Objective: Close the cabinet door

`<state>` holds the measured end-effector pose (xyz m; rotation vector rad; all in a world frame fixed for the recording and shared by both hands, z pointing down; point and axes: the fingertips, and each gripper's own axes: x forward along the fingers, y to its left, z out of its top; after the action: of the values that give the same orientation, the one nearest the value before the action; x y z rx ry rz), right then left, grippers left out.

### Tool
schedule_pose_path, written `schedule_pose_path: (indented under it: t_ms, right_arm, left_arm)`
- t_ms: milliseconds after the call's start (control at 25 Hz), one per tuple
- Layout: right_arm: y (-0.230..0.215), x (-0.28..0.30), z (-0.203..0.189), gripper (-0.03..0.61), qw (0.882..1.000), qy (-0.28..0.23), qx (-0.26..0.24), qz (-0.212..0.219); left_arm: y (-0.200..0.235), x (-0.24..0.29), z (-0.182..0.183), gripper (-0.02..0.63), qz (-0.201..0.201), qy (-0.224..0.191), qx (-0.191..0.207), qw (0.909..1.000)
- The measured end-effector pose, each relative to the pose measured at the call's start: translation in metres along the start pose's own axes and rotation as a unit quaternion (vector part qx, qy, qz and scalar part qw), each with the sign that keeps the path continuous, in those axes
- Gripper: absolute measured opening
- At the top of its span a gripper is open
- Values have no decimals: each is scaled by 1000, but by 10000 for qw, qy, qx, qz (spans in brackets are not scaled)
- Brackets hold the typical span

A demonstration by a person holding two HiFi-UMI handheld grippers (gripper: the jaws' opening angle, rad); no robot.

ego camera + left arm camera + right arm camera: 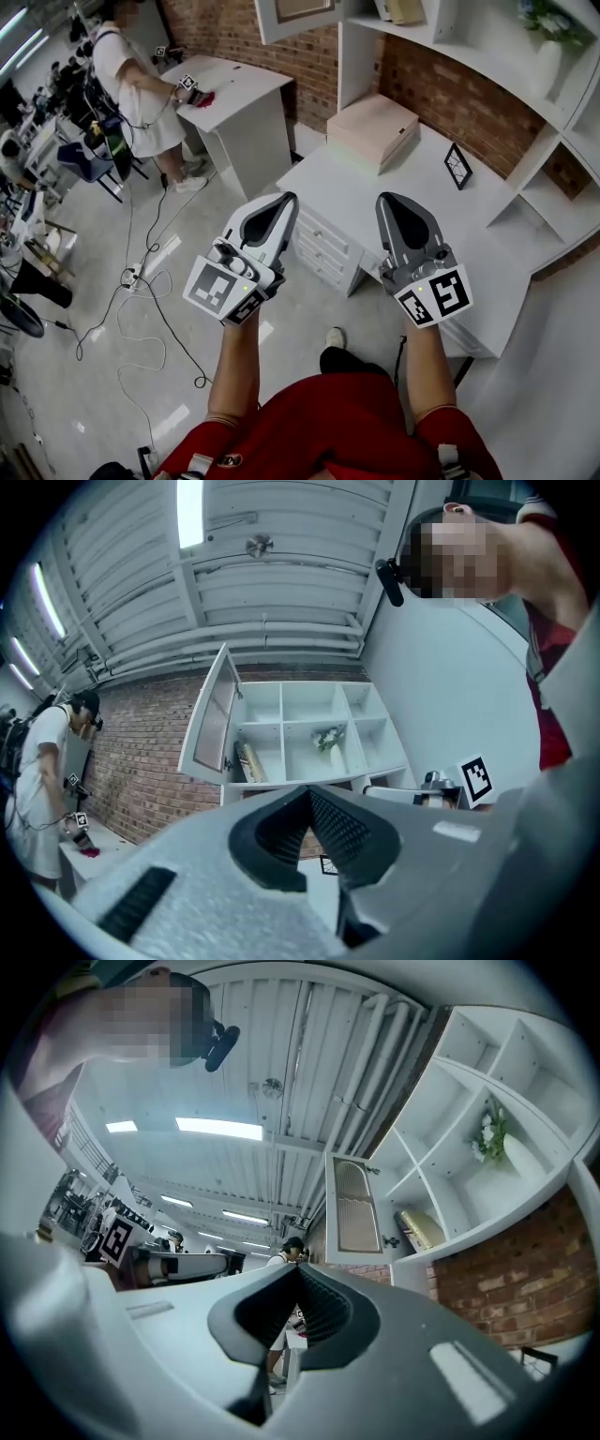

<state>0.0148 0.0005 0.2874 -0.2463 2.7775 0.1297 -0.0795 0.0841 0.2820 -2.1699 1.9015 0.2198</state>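
The left gripper [281,202] and the right gripper [394,202] are each seen with jaws pressed together on nothing, side by side near the front edge of the desk [431,187]; the cabinet door [291,17] is found swung open at the left edge of the wall shelf unit [469,47], well apart from both. The door is judged a light, stiff panel on free hinges; its patterned inset may be fragile, so it is best pushed on the white frame near the small knob [392,1240], and eased shut rather than slammed.
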Motion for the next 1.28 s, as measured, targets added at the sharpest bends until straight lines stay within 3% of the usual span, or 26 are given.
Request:
schedule_pose_path:
  t_ms: [400,1000,1280]
  right_arm:
    - [-85,74,-28,14,9997,-59,28,240]
    - [-120,144,-55,14,9992,27,42,400]
    - [-127,188,-71,12,9997,114,-124,199]
  left_arm:
    - [71,83,-27,2,201,3,157,9997]
    - [160,128,-24,3,446,-121,157,9988]
    - [226,150,-20,160,396,-302,106,9987]
